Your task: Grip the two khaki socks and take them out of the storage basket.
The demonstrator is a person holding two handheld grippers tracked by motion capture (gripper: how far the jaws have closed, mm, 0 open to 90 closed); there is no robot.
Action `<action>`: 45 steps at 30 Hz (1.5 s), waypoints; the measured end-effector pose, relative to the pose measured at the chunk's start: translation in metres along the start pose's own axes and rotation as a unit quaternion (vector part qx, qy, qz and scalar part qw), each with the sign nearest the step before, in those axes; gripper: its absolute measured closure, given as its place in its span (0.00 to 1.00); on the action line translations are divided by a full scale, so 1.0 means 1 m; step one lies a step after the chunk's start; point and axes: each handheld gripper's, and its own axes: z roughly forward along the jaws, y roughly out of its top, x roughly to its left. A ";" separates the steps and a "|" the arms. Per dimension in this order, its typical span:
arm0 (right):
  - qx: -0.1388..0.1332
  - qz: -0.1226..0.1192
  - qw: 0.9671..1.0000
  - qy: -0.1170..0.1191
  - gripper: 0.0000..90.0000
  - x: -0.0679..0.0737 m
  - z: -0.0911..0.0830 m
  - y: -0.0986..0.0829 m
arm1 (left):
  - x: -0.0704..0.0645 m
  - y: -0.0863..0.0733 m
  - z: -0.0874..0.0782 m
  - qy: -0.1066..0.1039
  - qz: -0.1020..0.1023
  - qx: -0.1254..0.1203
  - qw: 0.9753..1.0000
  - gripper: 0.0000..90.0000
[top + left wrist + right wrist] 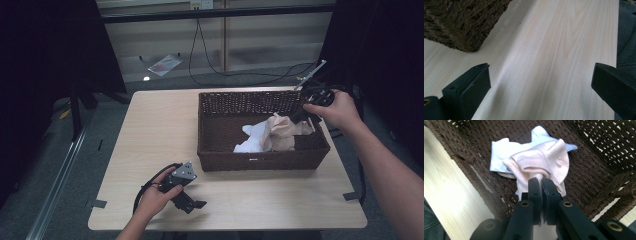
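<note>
The right gripper (541, 182) had its jaws clamped on a fold of the pale pink cloth (544, 157), which hung from them over the right half of the wicker basket (220, 135), touching the white cloth (501, 152) beneath. The left gripper (539, 80), jaws wide apart and empty, rested on the table (155, 125) near the basket's near-left corner. How much pink cloth lay under the jaws was hidden.

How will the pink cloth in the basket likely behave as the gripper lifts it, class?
Probably floppy: the pink cloth bunches and folds where the right gripper pinches it. Likely light, as a thin knit. It may drag the white cloth lying against it inside the basket.
</note>
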 end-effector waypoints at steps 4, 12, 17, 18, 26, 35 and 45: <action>-0.007 -0.001 1.000 -0.003 0.97 -0.001 0.002 0.002 | 0.000 0.000 0.000 -0.001 0.002 0.000 1.000 0.02; -0.009 0.002 1.000 -0.002 0.98 -0.002 0.011 0.008 | 0.000 -0.001 0.000 0.000 -0.003 -0.004 1.000 0.02; -0.028 0.011 1.000 0.005 0.98 -0.006 0.011 0.012 | 0.001 0.000 -0.001 0.001 -0.002 0.002 1.000 0.02; 0.006 0.007 1.000 -0.001 0.98 -0.006 0.029 0.011 | 0.000 0.000 -0.001 0.001 -0.001 0.000 1.000 0.02; 0.067 0.005 0.998 0.001 0.98 -0.006 0.085 -0.004 | 0.001 -0.002 -0.002 0.000 -0.004 -0.008 1.000 0.02; 0.046 0.001 0.999 0.004 0.82 -0.006 0.089 -0.019 | 0.000 -0.001 -0.001 0.001 -0.003 -0.001 1.000 0.02; 0.028 -0.019 0.999 0.008 0.49 0.015 0.097 -0.003 | 0.000 0.000 0.000 0.000 -0.001 -0.002 1.000 0.02</action>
